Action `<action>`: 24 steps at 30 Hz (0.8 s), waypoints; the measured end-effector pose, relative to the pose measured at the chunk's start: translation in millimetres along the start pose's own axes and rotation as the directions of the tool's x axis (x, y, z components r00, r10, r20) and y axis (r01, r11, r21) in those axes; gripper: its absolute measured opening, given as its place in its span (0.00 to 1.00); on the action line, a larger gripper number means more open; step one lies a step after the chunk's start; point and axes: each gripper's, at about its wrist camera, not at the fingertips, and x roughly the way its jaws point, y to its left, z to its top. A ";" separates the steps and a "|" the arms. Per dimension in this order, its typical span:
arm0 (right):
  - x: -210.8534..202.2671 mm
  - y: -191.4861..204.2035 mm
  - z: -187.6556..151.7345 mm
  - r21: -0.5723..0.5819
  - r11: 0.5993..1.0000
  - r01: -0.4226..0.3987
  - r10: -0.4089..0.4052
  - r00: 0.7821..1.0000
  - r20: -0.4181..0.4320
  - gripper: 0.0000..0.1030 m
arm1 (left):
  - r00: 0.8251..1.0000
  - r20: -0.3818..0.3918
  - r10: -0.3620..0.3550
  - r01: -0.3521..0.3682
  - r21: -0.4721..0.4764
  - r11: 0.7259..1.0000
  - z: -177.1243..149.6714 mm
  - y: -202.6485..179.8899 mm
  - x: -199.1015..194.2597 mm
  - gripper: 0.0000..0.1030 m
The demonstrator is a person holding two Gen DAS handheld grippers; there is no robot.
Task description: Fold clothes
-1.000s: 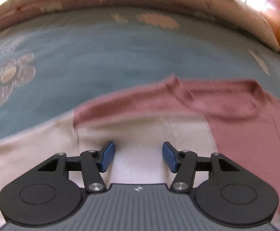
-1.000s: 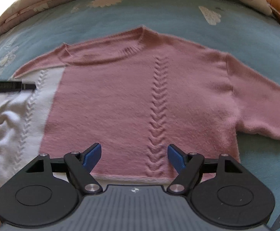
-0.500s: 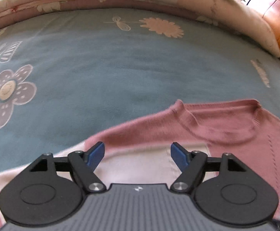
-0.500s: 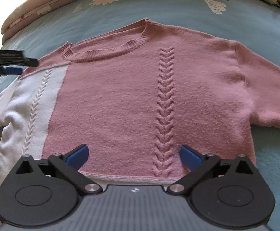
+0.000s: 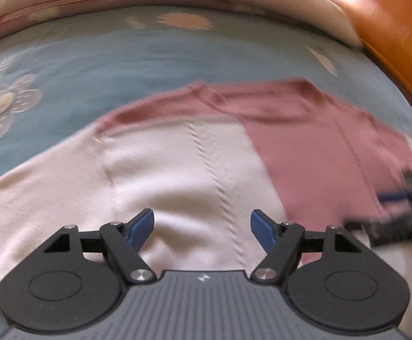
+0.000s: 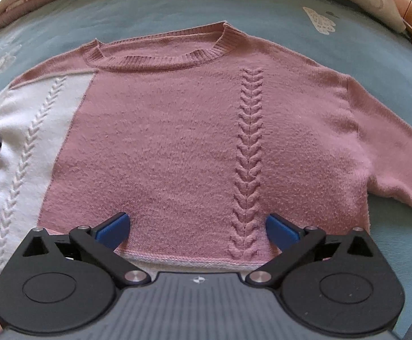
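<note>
— Since it is lying flat, face up, on the blue flower-print bedspread (image 6: 262,14), how is the pink and white cable-knit sweater (image 6: 177,141) going to handle?

— Soft, limp and stretchy, I'm judging; I'm suggesting pinching the hem or a shoulder seam.

— And the tongs?

— Both are hovering spread and empty: right gripper (image 6: 197,228) over the hem, left gripper (image 5: 201,231) over the white panel.

Both sets of jaws have spread wider, and the left gripper (image 5: 202,229) has swung back over the sweater (image 6: 177,147), its white panel
</note>
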 end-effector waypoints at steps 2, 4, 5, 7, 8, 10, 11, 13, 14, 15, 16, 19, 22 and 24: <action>0.2 2.0 -0.7 -0.001 1.000 0.014 -0.014 1.000 0.002 1.00 | 1.000 -0.024 0.012 -0.011 0.024 1.000 -8.6 -1.5 5.5 0.72; 0.2 4.0 -1.0 -0.002 1.000 0.026 -0.026 1.000 0.002 1.00 | 0.998 -0.065 0.016 -0.018 -0.021 1.000 -17.0 4.6 10.8 0.72; 0.1 4.5 -1.1 -0.001 1.000 0.029 -0.029 1.000 0.002 1.00 | 0.997 -0.073 0.017 -0.019 -0.026 0.999 -21.3 5.6 9.4 0.73; 0.0 5.6 -1.4 0.002 0.999 0.036 -0.036 0.999 0.002 1.00 | 0.997 -0.076 0.018 -0.019 -0.014 1.000 -29.2 5.0 0.5 0.73; -0.1 6.2 -1.4 0.005 0.999 0.038 -0.038 0.999 0.001 1.00 | 0.996 -0.085 0.021 -0.022 -0.015 1.000 -31.9 6.1 -2.3 0.73; -0.1 7.5 -1.7 0.006 0.999 0.045 -0.045 0.999 0.002 1.00 | 0.996 -0.091 0.022 -0.024 -0.026 0.999 -35.7 9.1 -9.1 0.72; 0.1 8.3 -1.7 0.005 0.999 0.049 -0.049 0.999 0.002 1.00 | 0.997 -0.078 0.016 -0.019 -0.043 0.999 -35.7 11.8 -14.2 0.72; 0.0 9.4 -1.4 0.009 0.998 0.057 -0.057 0.998 0.003 1.00 | 1.000 -0.025 0.016 -0.017 -0.036 0.999 -34.0 11.7 -23.4 0.72; -0.1 9.9 -1.2 0.012 0.998 0.060 -0.060 0.998 0.004 1.00 | 1.000 -0.005 0.005 -0.005 -0.016 1.000 -32.7 8.1 -26.0 0.73; -0.2 10.4 -1.7 0.015 0.998 0.064 -0.064 0.998 0.005 1.00 | 1.000 0.000 -0.020 0.020 0.005 1.000 -32.4 3.6 -25.8 0.73; -0.3 11.0 -2.1 0.017 0.998 0.068 -0.068 0.998 0.007 1.00 | 0.999 -0.002 -0.050 0.050 0.024 0.998 -33.2 -1.1 -24.1 0.73; -0.2 12.5 -3.1 0.018 0.997 0.076 -0.077 0.997 0.014 1.00 | 0.996 -0.059 -0.070 0.073 0.049 0.996 -43.3 -11.3 -9.0 0.74; -0.5 12.8 -3.2 0.021 0.996 0.081 -0.081 0.996 0.019 1.00 | 0.995 -0.075 -0.059 0.059 0.003 0.998 -59.5 -9.1 -9.0 0.74; -0.5 13.3 -3.5 0.022 0.996 0.085 -0.085 0.996 0.021 1.00 | 0.994 -0.091 -0.064 0.064 0.003 0.998 -69.1 -10.0 -18.9 0.74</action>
